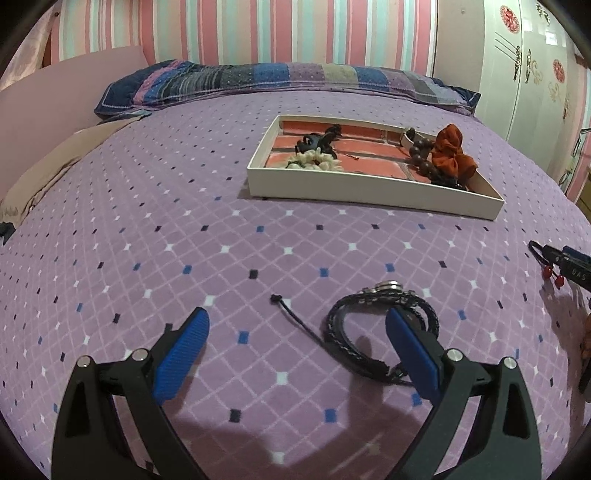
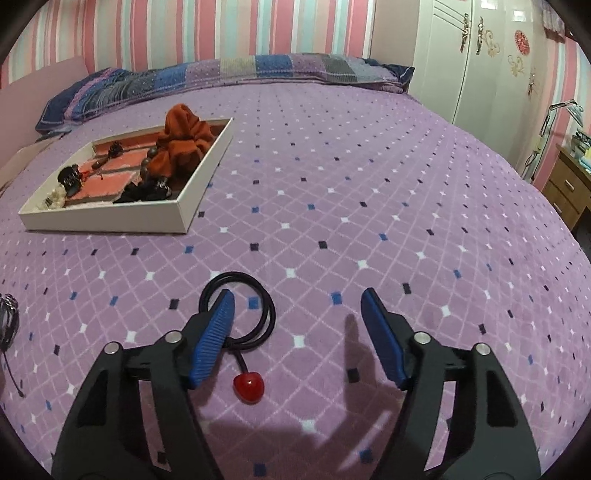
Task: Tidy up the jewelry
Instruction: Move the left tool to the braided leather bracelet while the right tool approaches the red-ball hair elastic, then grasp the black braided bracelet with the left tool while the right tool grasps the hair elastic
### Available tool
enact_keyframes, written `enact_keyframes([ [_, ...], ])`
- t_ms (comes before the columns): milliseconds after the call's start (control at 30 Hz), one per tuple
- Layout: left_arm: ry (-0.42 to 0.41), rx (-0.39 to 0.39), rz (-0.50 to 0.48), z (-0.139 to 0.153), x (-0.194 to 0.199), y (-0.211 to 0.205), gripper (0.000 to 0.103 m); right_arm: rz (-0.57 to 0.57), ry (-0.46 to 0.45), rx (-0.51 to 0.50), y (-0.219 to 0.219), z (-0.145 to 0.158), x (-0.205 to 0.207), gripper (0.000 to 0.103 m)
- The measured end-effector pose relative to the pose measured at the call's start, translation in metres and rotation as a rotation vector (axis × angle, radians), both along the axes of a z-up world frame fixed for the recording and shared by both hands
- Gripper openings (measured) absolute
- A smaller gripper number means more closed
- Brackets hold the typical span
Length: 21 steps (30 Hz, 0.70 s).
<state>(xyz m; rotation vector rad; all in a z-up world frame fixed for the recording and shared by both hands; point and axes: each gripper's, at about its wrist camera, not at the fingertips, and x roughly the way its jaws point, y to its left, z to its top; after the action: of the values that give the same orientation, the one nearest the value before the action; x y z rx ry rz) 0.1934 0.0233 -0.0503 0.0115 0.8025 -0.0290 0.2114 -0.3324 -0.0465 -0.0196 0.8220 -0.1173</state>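
**Reaching for the loose pieces on the bed**

Working from my left: my left fingers [image 1: 297, 330] stand wide and hold nothing, their right pad low over the braided bracelet [image 1: 382, 325] that lies coiled on the bedspread [image 1: 147, 221]. I judge it light and limp, its metal clasp the only stiff part, so I would pinch across the bunched cords. Further right, my right fingers [image 2: 297, 314] are partly open and empty. The black hair tie [image 2: 240, 314] lies under the left pad, its red bead [image 2: 248, 386] between the pads. It looks soft, stretchy and thin; the cord loop is the better hold, the glossy bead may slip. Behind sits the white tray [image 1: 369, 192], already filled. The bedding is soft and yielding, against striped wallpaper [image 2: 221, 29] and a wardrobe [image 2: 461, 55].
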Motion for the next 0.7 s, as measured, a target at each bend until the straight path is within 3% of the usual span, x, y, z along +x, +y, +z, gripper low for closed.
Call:
enact_keyframes([
  [200, 0.017, 0.003, 0.009, -0.0044, 0.0033, 0.0038, 0.094, 0.022, 0.023, 0.004, 0.004, -0.008, 0.0033, 0.051],
  [267, 0.02, -0.004, 0.008, -0.0046, 0.004, 0.0049, 0.094, 0.031, 0.023, 0.008, 0.0052, -0.0077, 0.003, 0.039],
  [567, 0.02, 0.006, -0.011, -0.0051, 0.0042, -0.0006, 0.094, 0.045, 0.022, 0.06, 0.0032, -0.0074, 0.0036, 0.007],
  [700, 0.025, -0.001, -0.028, -0.0069, 0.0064, -0.0039, 0.094, 0.046, 0.013, 0.052, 0.0049, -0.0061, 0.0026, 0.004],
])
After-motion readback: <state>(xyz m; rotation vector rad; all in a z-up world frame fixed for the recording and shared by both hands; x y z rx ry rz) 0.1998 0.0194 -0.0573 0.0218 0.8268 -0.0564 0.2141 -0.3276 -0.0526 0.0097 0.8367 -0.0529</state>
